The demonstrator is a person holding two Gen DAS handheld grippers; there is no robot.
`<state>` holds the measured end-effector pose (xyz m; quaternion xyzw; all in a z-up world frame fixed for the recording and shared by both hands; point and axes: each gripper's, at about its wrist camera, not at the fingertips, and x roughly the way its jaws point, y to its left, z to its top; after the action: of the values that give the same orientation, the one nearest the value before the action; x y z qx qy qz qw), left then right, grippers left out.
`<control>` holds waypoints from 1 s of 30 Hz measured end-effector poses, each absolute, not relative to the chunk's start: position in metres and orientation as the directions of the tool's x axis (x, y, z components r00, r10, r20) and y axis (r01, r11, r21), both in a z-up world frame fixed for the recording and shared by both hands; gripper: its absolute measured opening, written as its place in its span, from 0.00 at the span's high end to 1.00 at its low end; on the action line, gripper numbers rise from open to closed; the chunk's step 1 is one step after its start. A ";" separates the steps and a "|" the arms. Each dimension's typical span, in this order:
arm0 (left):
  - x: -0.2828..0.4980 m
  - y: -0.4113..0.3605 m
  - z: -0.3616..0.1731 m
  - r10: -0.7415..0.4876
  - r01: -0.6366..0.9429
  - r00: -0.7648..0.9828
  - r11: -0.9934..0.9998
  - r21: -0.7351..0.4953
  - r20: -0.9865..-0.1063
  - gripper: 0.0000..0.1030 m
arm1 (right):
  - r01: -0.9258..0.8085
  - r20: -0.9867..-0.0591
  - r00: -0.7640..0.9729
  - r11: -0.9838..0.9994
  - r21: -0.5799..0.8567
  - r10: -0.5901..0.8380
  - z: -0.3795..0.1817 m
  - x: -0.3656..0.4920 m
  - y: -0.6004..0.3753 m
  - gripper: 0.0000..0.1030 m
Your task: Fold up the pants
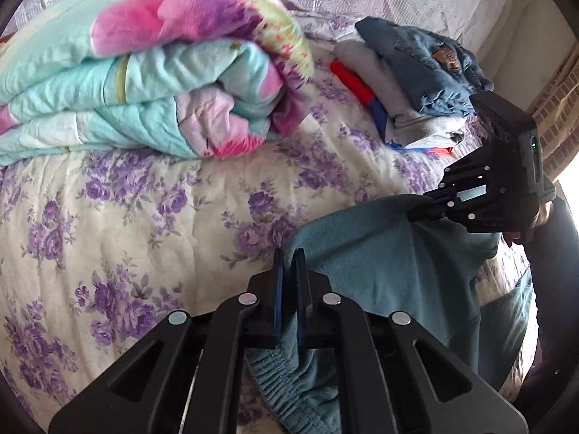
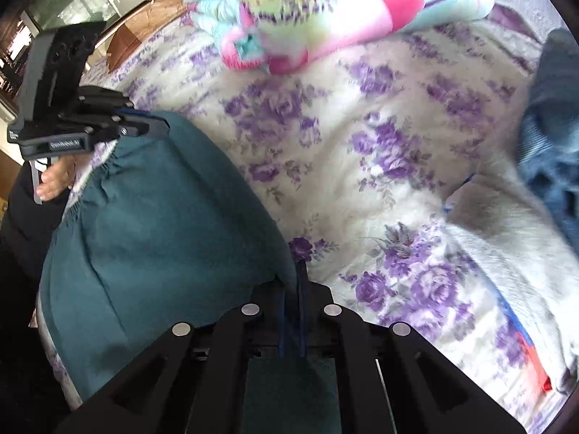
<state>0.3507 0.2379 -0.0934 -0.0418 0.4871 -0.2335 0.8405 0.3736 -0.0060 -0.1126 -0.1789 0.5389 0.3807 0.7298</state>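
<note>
Teal fleece pants hang stretched between my two grippers over a bed with a purple-flowered cover. My left gripper is shut on the cloth's upper edge, and the elastic waistband bunches below its fingers. At the right of the left wrist view, my right gripper pinches the far corner of the same edge. In the right wrist view the right gripper is shut on the pants. The left gripper holds the opposite corner at upper left, with a person's hand behind it.
A folded pink and turquoise quilt lies at the back of the bed. To the right is a stack of folded clothes, with a denim piece on a grey garment. Bare floral cover lies between them. Wooden furniture stands beyond the bed's left edge.
</note>
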 end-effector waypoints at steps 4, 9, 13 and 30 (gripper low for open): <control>0.324 0.240 -0.061 -0.468 0.370 0.463 0.874 -0.315 -0.753 0.95 | -0.761 -0.911 0.187 0.641 0.101 0.367 -0.073 0.333 -0.015 0.94; 0.267 0.228 -0.028 -0.479 0.415 0.490 0.863 -0.287 -0.728 0.95 | -0.738 -0.893 0.245 0.671 0.081 0.377 -0.040 0.262 -0.023 0.92; 0.199 0.230 -0.017 -0.472 0.436 0.510 0.862 -0.257 -0.719 0.95 | -0.729 -0.889 0.245 0.678 0.094 0.386 -0.045 0.195 -0.019 0.91; 0.112 0.257 -0.082 -0.448 0.378 0.405 0.876 -0.300 -0.797 0.70 | -0.619 -0.882 0.200 0.752 0.224 0.427 -0.130 0.095 -0.004 0.66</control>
<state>0.1117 0.2570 -0.0817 -0.0358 0.4867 -0.2465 0.8373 0.0948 -0.0038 -0.1300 -0.0901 0.5335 0.3401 0.7692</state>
